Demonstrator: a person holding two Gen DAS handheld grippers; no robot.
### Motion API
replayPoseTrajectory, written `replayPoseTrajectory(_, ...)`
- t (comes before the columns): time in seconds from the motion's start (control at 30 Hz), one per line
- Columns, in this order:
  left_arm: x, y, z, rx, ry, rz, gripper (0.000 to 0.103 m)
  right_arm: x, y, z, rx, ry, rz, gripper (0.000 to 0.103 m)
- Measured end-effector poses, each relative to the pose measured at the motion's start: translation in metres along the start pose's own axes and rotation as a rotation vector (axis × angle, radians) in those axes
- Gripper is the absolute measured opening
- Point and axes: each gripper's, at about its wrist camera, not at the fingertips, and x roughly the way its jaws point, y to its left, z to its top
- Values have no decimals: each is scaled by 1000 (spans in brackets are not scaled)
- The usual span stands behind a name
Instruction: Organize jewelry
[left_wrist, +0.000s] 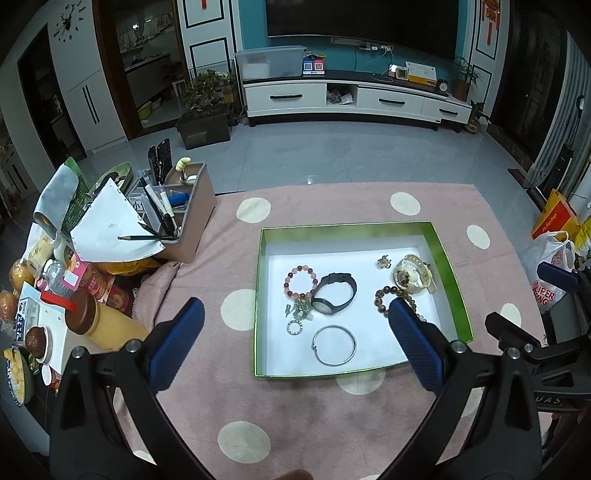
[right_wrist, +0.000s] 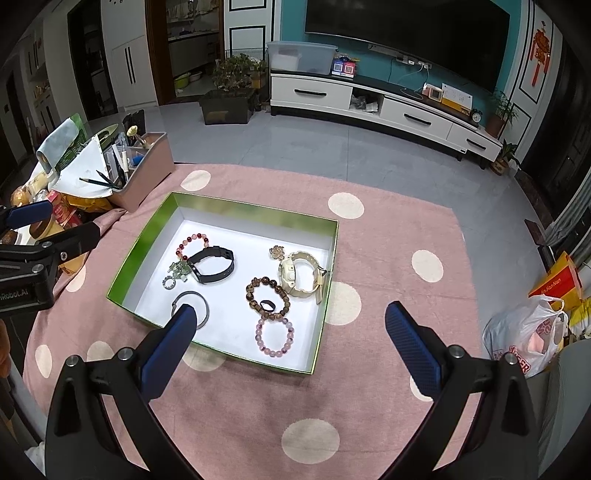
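A green-walled box (left_wrist: 448, 269) (right_wrist: 155, 221) with a white floor lies on the pink dotted cloth. Inside it are a black watch (left_wrist: 334, 291) (right_wrist: 214, 264), a cream watch (left_wrist: 410, 273) (right_wrist: 299, 273), a red bead bracelet (left_wrist: 300, 281) (right_wrist: 192, 243), a brown bead bracelet (right_wrist: 267, 297), a pink bead bracelet (right_wrist: 275, 336), a silver bangle (left_wrist: 334, 345) (right_wrist: 192, 302), a small ring (left_wrist: 294, 328) and green charms (left_wrist: 299, 309). My left gripper (left_wrist: 295, 314) is open, hovering over the box's near side. My right gripper (right_wrist: 291, 317) is open above the box's near right corner. Neither holds anything.
A pink organiser (left_wrist: 192, 206) with pens and remotes stands at the cloth's back left, beside bottles, cans and food (left_wrist: 85, 314). A white plastic bag (right_wrist: 524, 336) and orange box (right_wrist: 554, 280) lie to the right. Beyond the table are grey floor and a TV cabinet (left_wrist: 340, 98).
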Motion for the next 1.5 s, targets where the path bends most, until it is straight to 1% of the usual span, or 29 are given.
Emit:
replayPoseTrajectory(0.77,11,2,-2,1,14,15,101,4,-1,0,-2,2,-4,102)
replayPoseTrajectory(1.23,13,1,-1,-10,13,46,101,11,0,-2,4,6,-4,102)
replayPoseTrajectory(1.5,14,1,0,-16,27,36,101,11,0,-2,4,4,-6,102)
